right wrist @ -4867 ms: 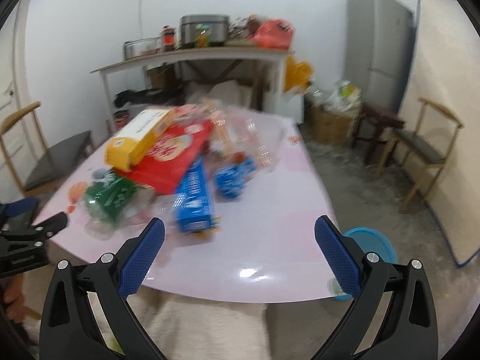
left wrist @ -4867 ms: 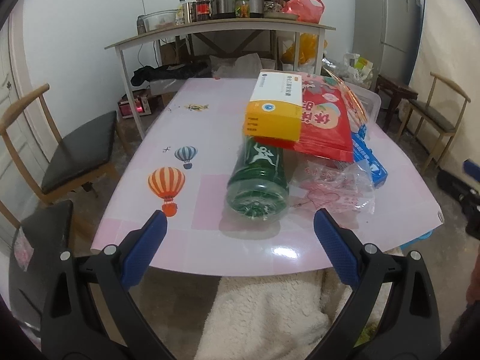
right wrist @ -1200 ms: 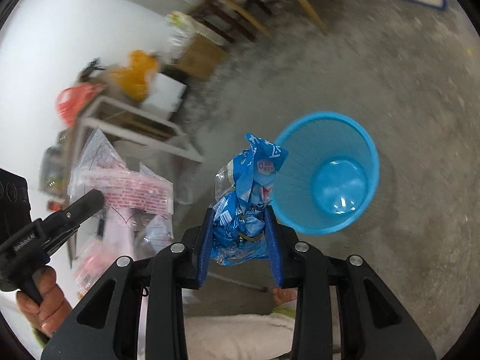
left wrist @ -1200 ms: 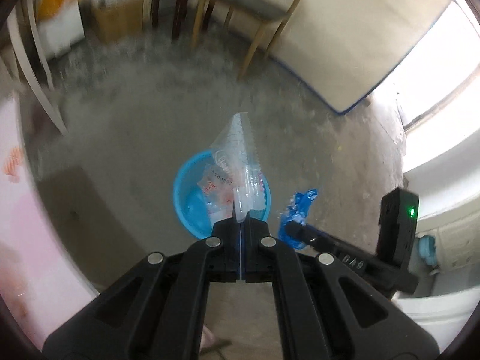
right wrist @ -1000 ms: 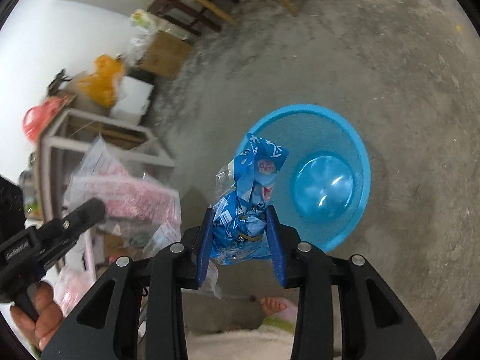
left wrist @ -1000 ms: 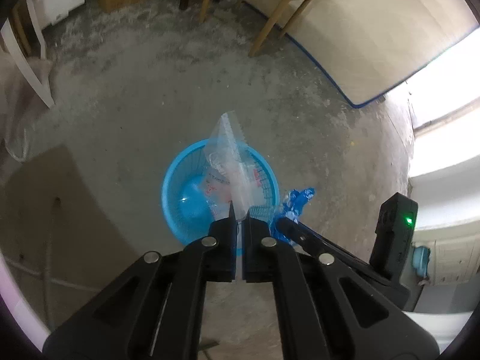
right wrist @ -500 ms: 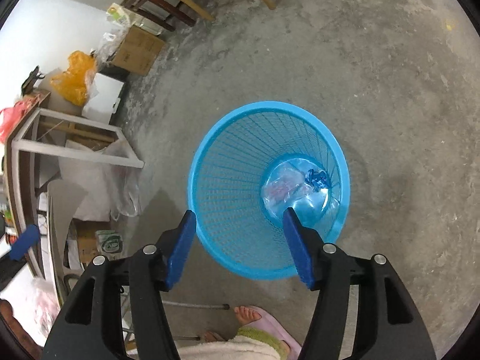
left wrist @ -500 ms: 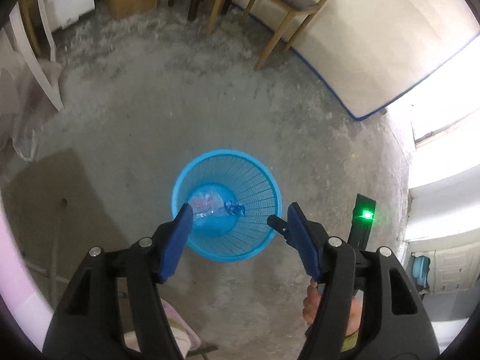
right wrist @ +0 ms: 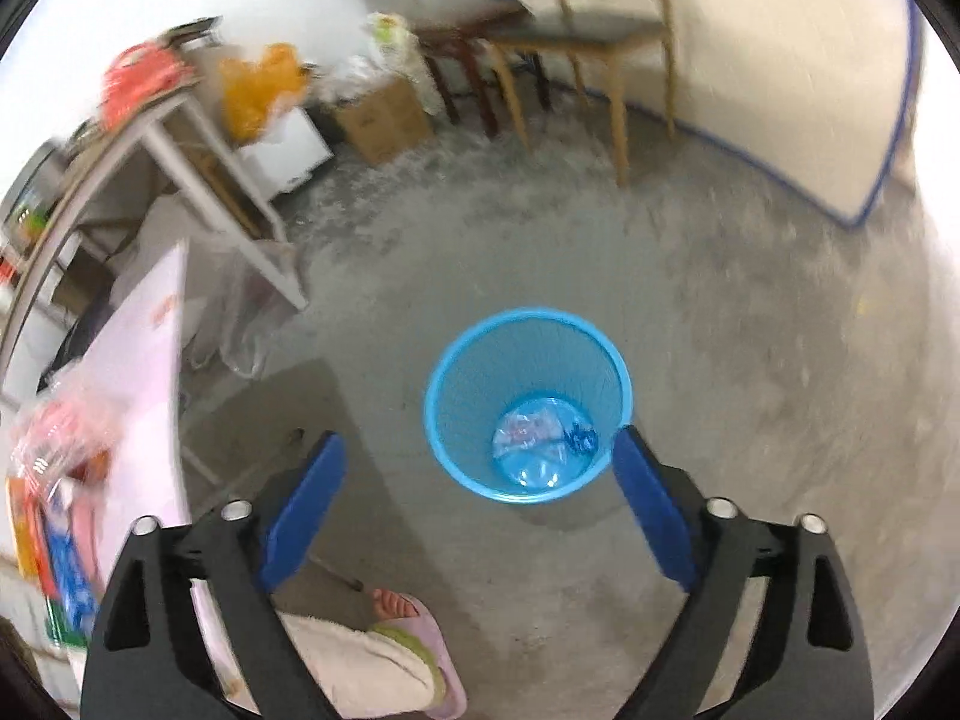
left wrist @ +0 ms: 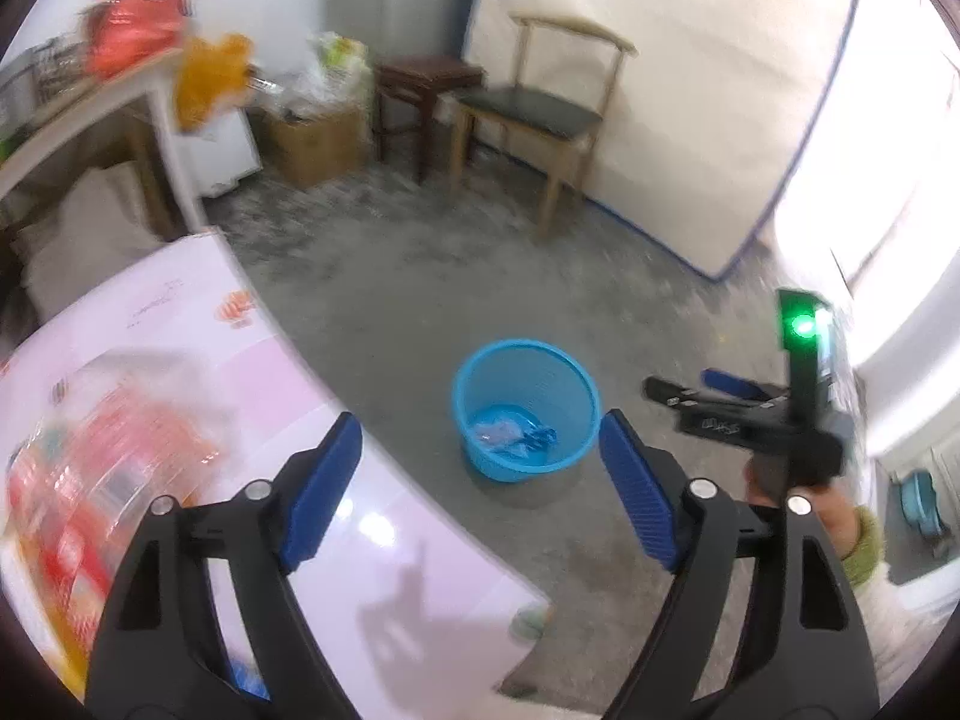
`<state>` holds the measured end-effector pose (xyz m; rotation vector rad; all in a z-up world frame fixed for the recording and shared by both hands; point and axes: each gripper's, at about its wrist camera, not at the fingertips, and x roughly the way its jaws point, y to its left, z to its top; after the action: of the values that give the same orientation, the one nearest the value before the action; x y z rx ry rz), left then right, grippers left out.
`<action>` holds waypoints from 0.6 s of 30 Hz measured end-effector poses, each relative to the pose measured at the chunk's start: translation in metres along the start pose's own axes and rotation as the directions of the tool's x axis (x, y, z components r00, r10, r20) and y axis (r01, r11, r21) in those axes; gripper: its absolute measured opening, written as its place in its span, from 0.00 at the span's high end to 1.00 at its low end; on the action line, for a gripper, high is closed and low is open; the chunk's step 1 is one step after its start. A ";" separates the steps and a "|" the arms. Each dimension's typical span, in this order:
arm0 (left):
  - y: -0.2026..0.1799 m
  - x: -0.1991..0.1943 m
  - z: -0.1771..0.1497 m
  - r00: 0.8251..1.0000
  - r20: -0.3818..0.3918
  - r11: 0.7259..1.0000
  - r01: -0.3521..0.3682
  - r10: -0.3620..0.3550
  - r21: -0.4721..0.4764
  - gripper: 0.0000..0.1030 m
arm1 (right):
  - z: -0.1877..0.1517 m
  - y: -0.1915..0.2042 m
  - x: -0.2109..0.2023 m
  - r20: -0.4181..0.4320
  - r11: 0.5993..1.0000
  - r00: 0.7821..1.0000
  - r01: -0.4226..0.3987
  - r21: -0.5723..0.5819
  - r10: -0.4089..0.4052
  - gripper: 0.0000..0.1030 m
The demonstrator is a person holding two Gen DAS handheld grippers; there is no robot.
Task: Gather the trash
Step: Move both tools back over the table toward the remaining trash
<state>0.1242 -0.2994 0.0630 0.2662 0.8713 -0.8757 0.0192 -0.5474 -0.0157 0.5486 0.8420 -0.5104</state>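
Clearly both the left gripper point(left wrist: 480, 468) and right gripper point(right wrist: 480, 489) hang spread and empty near the blue bin point(right wrist: 447, 384), wrappers point(right wrist: 543, 429) at its bottom, more trash point(left wrist: 102, 438) heaped far left on the table point(left wrist: 384, 516).

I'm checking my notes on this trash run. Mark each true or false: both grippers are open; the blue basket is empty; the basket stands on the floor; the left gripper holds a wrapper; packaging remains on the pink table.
1. Both grippers are open: true; left gripper and right gripper hold nothing.
2. The blue basket is empty: false; clear and blue wrappers lie at its bottom.
3. The basket stands on the floor: true.
4. The left gripper holds a wrapper: false.
5. Packaging remains on the pink table: true.
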 end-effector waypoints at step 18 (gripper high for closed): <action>0.099 -0.144 -0.159 0.955 0.197 0.941 -0.159 0.223 -0.299 0.22 | -0.080 0.213 -0.092 0.097 0.889 0.995 0.049 -0.455 -0.005 0.06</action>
<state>0.0635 -0.0710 0.0583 0.0011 0.7293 -0.5776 0.0549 -0.3196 0.0665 0.0765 0.8463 -0.3412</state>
